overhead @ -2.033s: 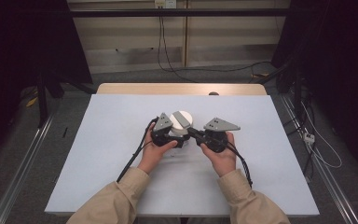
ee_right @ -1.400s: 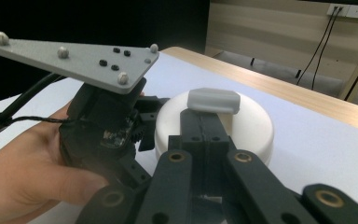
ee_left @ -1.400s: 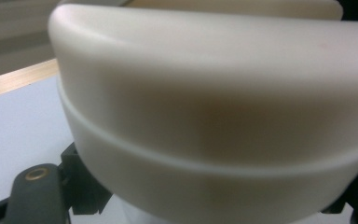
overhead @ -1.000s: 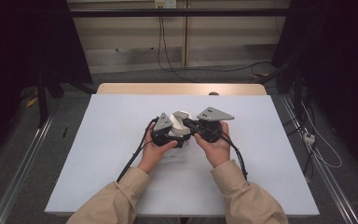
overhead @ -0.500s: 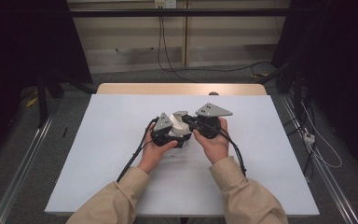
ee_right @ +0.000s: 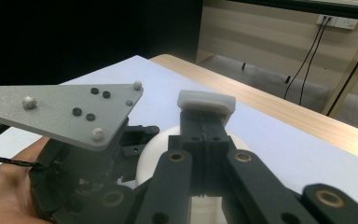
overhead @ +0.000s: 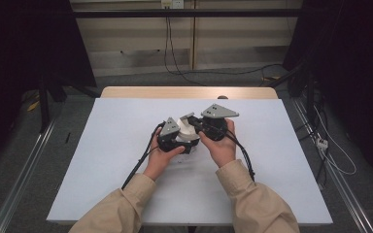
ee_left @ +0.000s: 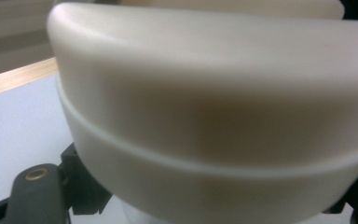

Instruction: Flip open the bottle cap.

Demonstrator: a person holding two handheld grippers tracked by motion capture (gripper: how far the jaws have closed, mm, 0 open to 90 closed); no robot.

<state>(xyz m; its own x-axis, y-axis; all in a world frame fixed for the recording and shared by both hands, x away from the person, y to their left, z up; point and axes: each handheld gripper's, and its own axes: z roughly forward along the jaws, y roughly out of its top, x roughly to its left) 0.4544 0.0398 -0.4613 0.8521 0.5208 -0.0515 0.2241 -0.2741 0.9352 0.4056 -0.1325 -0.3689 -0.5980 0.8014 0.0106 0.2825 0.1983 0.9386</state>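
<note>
White round container [overhead: 183, 129] sits near the middle of the pale blue-white table [overhead: 102, 160], between the two hand-held grippers. Looks like a squat plastic tub with a lid; a seam line runs round its side in the left gripper view [ee_left: 205, 116].

Left gripper [overhead: 175, 138], under the person's left hand [overhead: 161, 156], is at the container's left side. Its camera is pressed up close against the tub: cream wall very near, black jaw parts low at both edges of that view. Jaws closed in about as far as they go on the container's body, gripping it.

Right gripper [overhead: 197, 127], in the right hand [overhead: 221, 145], comes in from the right, grey three-cornered plate on top. In the right gripper view its two black jaws stand pressed together, no gap between them, white pads at the tips [ee_right: 207, 101]. Closed jaws lie over the top of the white container [ee_right: 151, 156]; whether the tips touch the lid I cannot tell. Nothing seen between them.

Same view shows the left gripper's grey plate [ee_right: 70, 112] just beside, with the left hand below it.

Wooden table edge [overhead: 189, 92] at the far side. Tan sleeves [overhead: 252, 204] enter from the bottom. Black cables trail back from each gripper across the tabletop.
</note>
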